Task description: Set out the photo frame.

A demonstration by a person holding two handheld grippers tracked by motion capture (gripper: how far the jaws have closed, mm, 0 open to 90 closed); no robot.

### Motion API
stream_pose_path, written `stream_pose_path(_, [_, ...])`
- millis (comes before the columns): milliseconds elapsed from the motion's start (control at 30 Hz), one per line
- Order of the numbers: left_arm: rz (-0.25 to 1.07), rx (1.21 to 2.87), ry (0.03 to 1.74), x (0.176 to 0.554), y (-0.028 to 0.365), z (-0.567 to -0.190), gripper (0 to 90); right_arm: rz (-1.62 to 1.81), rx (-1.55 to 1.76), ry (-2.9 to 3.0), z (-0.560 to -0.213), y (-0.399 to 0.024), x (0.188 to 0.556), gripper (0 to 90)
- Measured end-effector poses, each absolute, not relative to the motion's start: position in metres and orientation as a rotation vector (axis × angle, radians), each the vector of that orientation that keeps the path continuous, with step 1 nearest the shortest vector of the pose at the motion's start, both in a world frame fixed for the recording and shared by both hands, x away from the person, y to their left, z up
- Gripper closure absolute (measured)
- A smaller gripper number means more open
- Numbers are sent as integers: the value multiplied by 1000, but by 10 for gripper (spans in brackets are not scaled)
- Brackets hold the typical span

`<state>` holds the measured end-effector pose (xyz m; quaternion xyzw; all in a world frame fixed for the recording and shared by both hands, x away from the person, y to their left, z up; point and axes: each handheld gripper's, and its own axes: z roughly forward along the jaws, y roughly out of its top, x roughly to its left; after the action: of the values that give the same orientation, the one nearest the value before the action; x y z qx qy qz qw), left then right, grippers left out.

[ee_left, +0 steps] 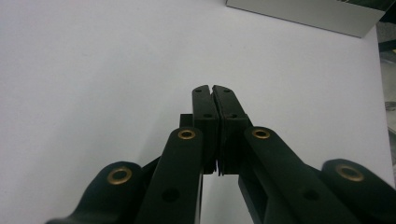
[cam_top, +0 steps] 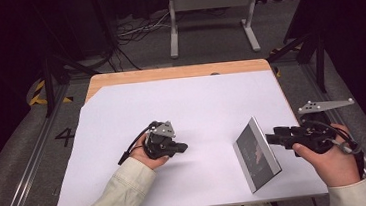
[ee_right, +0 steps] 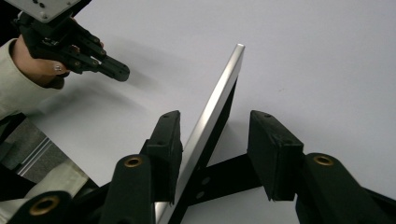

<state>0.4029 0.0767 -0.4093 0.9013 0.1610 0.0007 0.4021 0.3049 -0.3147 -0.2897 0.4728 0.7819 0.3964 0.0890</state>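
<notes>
Right gripper [cam_top: 270,138] has its jaws standing apart on either side of a thin framed panel [cam_top: 257,154]; in the right gripper view one pad seems to lie against the silver edge while the other is clear of it, so nothing clamps it now. Beneath everything lies the white sheet [cam_top: 191,107] covering the wooden table [cam_top: 168,73], and the panel rests on it at the near right, tipped up on one long edge with its dark face turned toward the middle of the table. Its long axis runs from the person's side away and slightly left, the far end pointing toward the back of the table. Left gripper [cam_top: 182,146] hovers at centre-left, well apart from the panel, its jaws pressed together on nothing. I judge the step in hand to be a release or re-grip of the panel; next the right hand would need to back off straight without nudging it, since it looks ready to topple.
</notes>
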Motion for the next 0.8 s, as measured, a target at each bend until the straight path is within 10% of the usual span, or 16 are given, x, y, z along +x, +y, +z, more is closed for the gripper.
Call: stream_pose_path(800, [36, 2257, 456, 410, 91, -407, 890, 1056, 1404, 2418, -306, -291, 309, 491])
